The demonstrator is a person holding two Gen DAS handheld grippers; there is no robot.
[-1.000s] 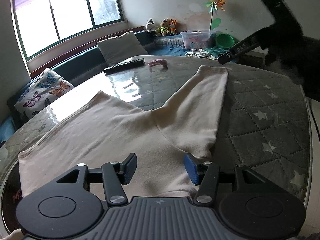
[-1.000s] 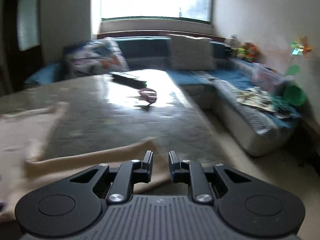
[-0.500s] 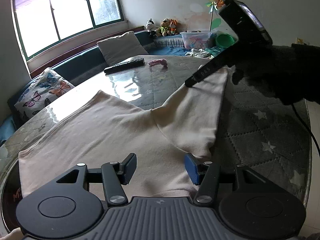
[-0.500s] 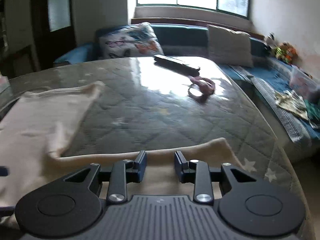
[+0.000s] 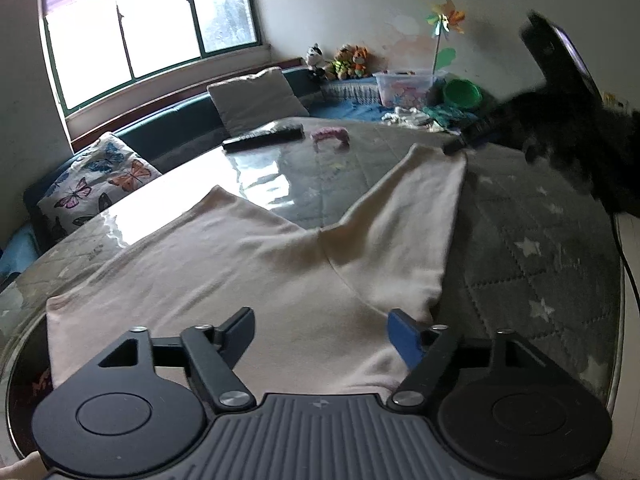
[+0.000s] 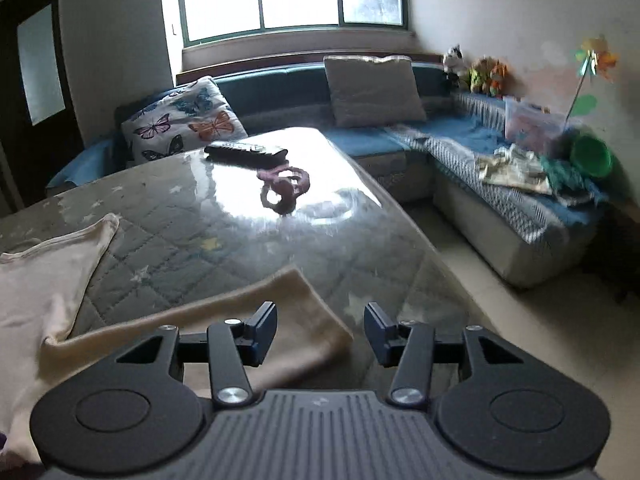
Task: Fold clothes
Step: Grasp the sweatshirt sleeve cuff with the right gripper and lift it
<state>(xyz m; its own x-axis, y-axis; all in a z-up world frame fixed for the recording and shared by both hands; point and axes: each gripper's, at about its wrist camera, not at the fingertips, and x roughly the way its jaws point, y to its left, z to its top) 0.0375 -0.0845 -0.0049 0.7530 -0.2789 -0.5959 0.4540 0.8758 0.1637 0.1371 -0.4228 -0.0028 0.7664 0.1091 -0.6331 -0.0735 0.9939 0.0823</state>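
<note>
Across the near half of the glass-topped table (image 5: 552,240) lies your cream garment (image 5: 224,264), spread flat with one sleeve (image 5: 416,200) running toward the far right edge. Your left gripper (image 5: 322,330) hovers over the garment's near edge with its jaws wide apart and nothing between them. Your right gripper (image 6: 320,326) sits just above the sleeve end (image 6: 296,312) by the table's right edge, jaws also apart and empty; a remote (image 6: 246,151) and a pink item (image 6: 286,184) lie near the far edge.

Garment (image 5: 248,280) flat on table (image 5: 540,240) — remote (image 5: 262,137) and ring toy (image 5: 330,136) beyond it
</note>
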